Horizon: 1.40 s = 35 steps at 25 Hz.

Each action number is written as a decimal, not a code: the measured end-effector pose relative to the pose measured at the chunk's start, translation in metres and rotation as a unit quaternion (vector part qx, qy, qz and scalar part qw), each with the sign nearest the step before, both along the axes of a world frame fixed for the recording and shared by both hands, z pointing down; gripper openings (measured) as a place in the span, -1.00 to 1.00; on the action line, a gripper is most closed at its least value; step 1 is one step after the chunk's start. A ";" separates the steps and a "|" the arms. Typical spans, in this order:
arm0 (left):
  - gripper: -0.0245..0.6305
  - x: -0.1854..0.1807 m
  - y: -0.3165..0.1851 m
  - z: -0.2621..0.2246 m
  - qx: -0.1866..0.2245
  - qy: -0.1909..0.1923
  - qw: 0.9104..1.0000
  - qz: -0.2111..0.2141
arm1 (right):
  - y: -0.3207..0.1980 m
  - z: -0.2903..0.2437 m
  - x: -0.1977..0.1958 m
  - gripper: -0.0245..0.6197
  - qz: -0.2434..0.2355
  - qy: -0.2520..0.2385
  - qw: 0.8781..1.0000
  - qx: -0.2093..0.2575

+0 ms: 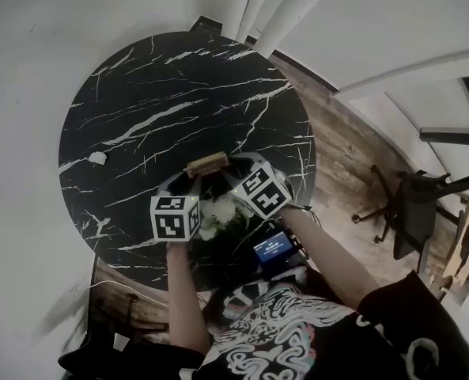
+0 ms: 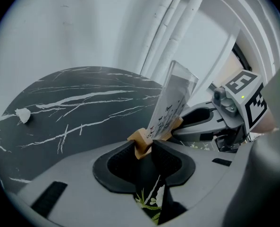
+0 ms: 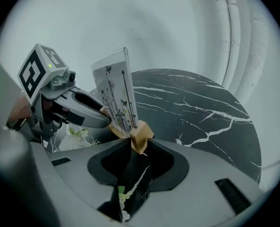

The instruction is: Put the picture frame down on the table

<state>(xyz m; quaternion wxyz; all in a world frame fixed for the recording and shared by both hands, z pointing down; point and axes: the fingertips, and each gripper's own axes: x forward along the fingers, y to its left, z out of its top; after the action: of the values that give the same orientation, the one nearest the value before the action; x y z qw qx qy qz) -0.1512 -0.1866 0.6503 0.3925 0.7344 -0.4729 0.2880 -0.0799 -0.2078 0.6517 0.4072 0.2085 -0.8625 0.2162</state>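
The picture frame (image 1: 206, 165) is a clear panel with a printed flower drawing, standing in a wooden base. It is held upright over the near part of the round black marble table (image 1: 179, 93). My left gripper (image 1: 188, 178) is shut on the left end of the wooden base (image 2: 140, 143); the panel (image 2: 173, 100) rises to the right of it. My right gripper (image 1: 239, 170) is shut on the base's other end (image 3: 140, 136), with the panel (image 3: 116, 96) leaning left. Whether the base touches the table is hidden.
White flowers (image 1: 218, 210) lie under the grippers at the table's near edge. A small white crumpled scrap (image 1: 97, 158) sits at the table's left. A lit blue screen (image 1: 272, 248) is near the person's body. White pipes (image 1: 274, 6) run up the wall; an office chair (image 1: 408, 204) stands right.
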 end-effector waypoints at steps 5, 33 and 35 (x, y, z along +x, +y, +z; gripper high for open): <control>-0.52 0.001 0.002 -0.002 0.003 -0.002 1.000 0.005 | 0.000 -0.001 0.005 -0.64 0.008 0.004 1.000 0.004; -0.87 -0.010 0.022 -0.063 0.107 -0.039 0.993 -0.027 | 0.014 -0.065 0.024 -0.86 0.023 -0.018 0.995 0.098; -0.87 -0.011 0.024 -0.070 0.116 -0.039 0.992 -0.033 | 0.018 -0.072 0.026 -0.86 0.028 -0.022 0.994 0.104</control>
<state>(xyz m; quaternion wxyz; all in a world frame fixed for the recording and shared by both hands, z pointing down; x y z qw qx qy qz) -0.1623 -0.1625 0.5807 0.2952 0.7470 -0.5422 0.2466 -0.0539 -0.1902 0.5797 0.3585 0.2687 -0.8828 0.1412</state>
